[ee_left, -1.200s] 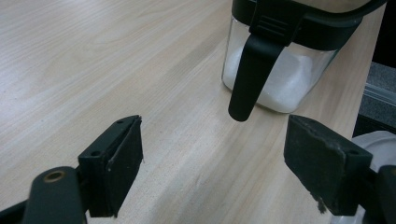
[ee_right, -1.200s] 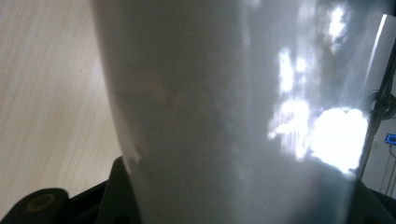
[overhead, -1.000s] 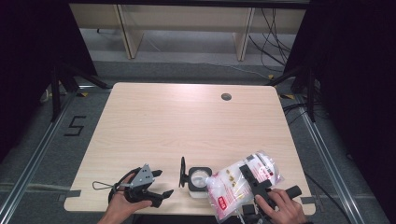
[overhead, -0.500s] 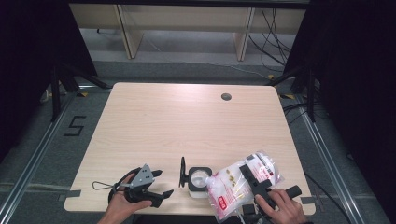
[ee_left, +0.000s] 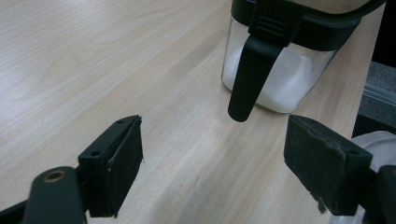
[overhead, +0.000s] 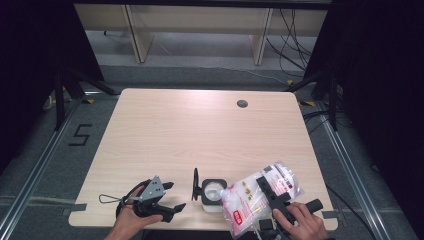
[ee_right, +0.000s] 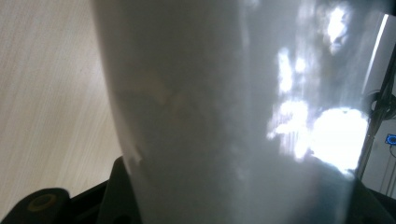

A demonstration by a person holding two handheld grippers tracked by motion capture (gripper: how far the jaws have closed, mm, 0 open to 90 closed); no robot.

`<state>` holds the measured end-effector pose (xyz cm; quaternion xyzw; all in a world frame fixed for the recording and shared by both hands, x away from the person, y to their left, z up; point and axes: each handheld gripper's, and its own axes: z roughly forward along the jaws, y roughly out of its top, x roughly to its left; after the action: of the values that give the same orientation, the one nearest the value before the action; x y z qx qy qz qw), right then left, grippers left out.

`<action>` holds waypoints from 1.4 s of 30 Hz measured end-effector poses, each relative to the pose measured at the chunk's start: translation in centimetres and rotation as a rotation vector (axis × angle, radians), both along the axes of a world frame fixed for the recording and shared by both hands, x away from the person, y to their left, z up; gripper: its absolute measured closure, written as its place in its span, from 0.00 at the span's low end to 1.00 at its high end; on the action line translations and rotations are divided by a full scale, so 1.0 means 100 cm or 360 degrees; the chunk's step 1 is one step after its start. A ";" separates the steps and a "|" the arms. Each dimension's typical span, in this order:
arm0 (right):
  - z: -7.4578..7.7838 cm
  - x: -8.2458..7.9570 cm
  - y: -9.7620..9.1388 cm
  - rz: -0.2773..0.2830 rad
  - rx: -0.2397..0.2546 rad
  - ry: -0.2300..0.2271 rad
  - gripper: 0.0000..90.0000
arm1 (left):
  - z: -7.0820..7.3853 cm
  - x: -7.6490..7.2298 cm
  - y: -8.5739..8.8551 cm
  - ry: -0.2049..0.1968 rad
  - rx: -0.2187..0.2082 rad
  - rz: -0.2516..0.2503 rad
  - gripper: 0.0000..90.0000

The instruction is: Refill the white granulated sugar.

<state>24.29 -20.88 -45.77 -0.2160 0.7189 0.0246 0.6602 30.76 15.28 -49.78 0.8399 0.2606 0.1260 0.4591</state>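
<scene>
On the pale bench (overhead: 200, 130), my right tongs (overhead: 270, 192) clench the bag (overhead: 250, 200) just right of the open jar (overhead: 212, 192), nearer it than my empty, spread left tongs (overhead: 170, 197).

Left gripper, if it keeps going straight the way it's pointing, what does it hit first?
Probably the hanging black clasp of the glass jar holding white powder; the left gripper stands open and aims roughly at it, though depth is unclear.

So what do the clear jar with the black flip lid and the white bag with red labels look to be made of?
Clear jar with the black flip lid: see-through wall showing the white powder inside, glass or hard plastic, can't tell which; the lid looks like matte black plastic. White bag with red labels: thin, glossy, crinkled plastic film with bright glare, clamped in the right gripper.
</scene>
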 end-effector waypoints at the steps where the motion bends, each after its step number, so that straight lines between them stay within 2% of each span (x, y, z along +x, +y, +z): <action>1: 0.000 0.000 0.000 0.0002 -0.0004 -0.0002 0.59 | 0.000 0.000 0.000 0.0001 0.0001 0.0001 0.21; 2: 0.000 0.000 0.000 -0.0005 0.0000 -0.0003 0.59 | 0.000 0.000 -0.001 0.0006 -0.0013 0.0005 0.21; 3: 0.002 0.000 0.001 0.0027 -0.0037 -0.0024 0.59 | 0.000 0.000 0.000 0.0002 -0.0012 -0.0003 0.21; 4: 0.003 0.000 0.002 0.0042 -0.0045 -0.0042 0.59 | 0.000 0.000 0.000 -0.0001 0.0010 -0.0006 0.21; 5: 0.003 0.000 0.002 0.0042 -0.0047 -0.0042 0.59 | 0.000 0.000 0.000 -0.0002 0.0008 -0.0002 0.21; 6: 0.003 0.000 0.002 0.0044 -0.0044 -0.0047 0.59 | -0.001 -0.001 -0.001 0.0009 -0.0026 0.0008 0.21; 7: 0.003 0.000 0.002 0.0043 -0.0047 -0.0044 0.59 | 0.000 0.000 -0.001 0.0007 -0.0012 0.0004 0.21; 8: 0.001 0.000 0.001 0.0018 -0.0010 -0.0021 0.59 | 0.000 0.000 -0.001 0.0005 -0.0015 0.0005 0.21; 9: 0.003 0.000 0.002 0.0041 -0.0047 -0.0042 0.59 | 0.000 0.000 0.000 0.0004 -0.0002 -0.0005 0.21; 10: 0.001 0.000 0.001 0.0016 -0.0007 -0.0014 0.59 | 0.000 0.000 0.000 0.0003 0.0001 -0.0004 0.21; 11: 0.001 0.000 0.001 0.0021 -0.0007 -0.0015 0.59 | 0.000 0.000 0.000 0.0000 0.0000 0.0000 0.21; 12: 0.003 0.000 0.002 0.0045 -0.0044 -0.0037 0.60 | 0.000 0.000 0.000 0.0000 0.0001 0.0001 0.21; 13: 0.003 0.000 0.002 0.0044 -0.0044 -0.0038 0.59 | 0.000 0.000 0.000 0.0009 -0.0015 0.0002 0.21; 14: 0.003 0.000 0.002 0.0044 -0.0043 -0.0038 0.59 | 0.000 0.000 0.000 0.0003 -0.0001 -0.0003 0.21; 15: 0.003 0.000 0.002 0.0043 -0.0043 -0.0040 0.60 | -0.001 -0.001 -0.001 0.0009 -0.0028 0.0008 0.21; 16: 0.000 0.000 0.001 0.0019 -0.0005 -0.0014 0.60 | -0.001 -0.001 -0.001 0.0016 -0.0021 0.0010 0.21; 17: 0.001 0.000 0.001 0.0022 -0.0008 -0.0016 0.60 | -0.001 -0.002 -0.002 0.0031 -0.0026 0.0024 0.21; 18: 0.003 0.000 0.002 0.0047 -0.0044 -0.0040 0.60 | -0.001 -0.001 -0.002 0.0017 -0.0030 0.0012 0.21; 20: 0.003 0.000 0.002 0.0044 -0.0044 -0.0039 0.60 | -0.002 -0.001 -0.003 0.0031 -0.0060 0.0026 0.21; 21: 0.000 0.000 0.001 0.0018 -0.0007 -0.0014 0.60 | -0.002 0.000 -0.002 0.0004 -0.0040 -0.0001 0.21; 22: 0.001 0.000 0.001 0.0018 -0.0020 -0.0012 0.60 | -0.001 0.000 -0.001 0.0001 -0.0023 -0.0001 0.21; 25: 0.005 0.001 0.002 0.0054 -0.0087 -0.0051 0.60 | -0.001 -0.001 -0.001 0.0029 -0.0032 0.0027 0.21; 26: 0.003 0.001 0.001 0.0027 -0.0051 -0.0024 0.60 | 0.000 0.001 0.000 0.0003 0.0003 -0.0011 0.21; 27: 0.004 0.000 0.002 0.0033 -0.0071 -0.0042 0.60 | 0.000 0.001 0.000 0.0006 0.0001 -0.0008 0.21; 31: 0.003 -0.001 0.001 0.0023 -0.0039 -0.0027 0.60 | -0.001 -0.001 -0.002 0.0033 -0.0033 0.0030 0.21; 33: 0.003 -0.001 0.001 0.0023 -0.0046 -0.0034 0.60 | -0.001 -0.001 -0.001 0.0028 -0.0027 0.0021 0.21; 34: 0.003 -0.001 0.002 0.0024 -0.0045 -0.0034 0.60 | -0.001 -0.001 -0.002 0.0045 -0.0033 0.0017 0.21; 36: 0.003 0.000 0.002 0.0023 -0.0041 -0.0030 0.60 | -0.001 0.000 -0.001 0.0043 -0.0009 0.0015 0.21; 38: 0.003 -0.001 0.001 0.0022 -0.0045 -0.0033 0.60 | -0.002 -0.001 -0.002 0.0032 -0.0041 0.0029 0.21; 42: 0.003 0.000 0.002 0.0033 -0.0061 -0.0040 0.60 | -0.001 0.000 -0.001 0.0037 -0.0007 0.0019 0.21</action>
<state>24.26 -20.67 -45.43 -0.2364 0.7086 0.0150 0.6647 30.71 15.20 -49.86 0.8387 0.2713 0.1183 0.4571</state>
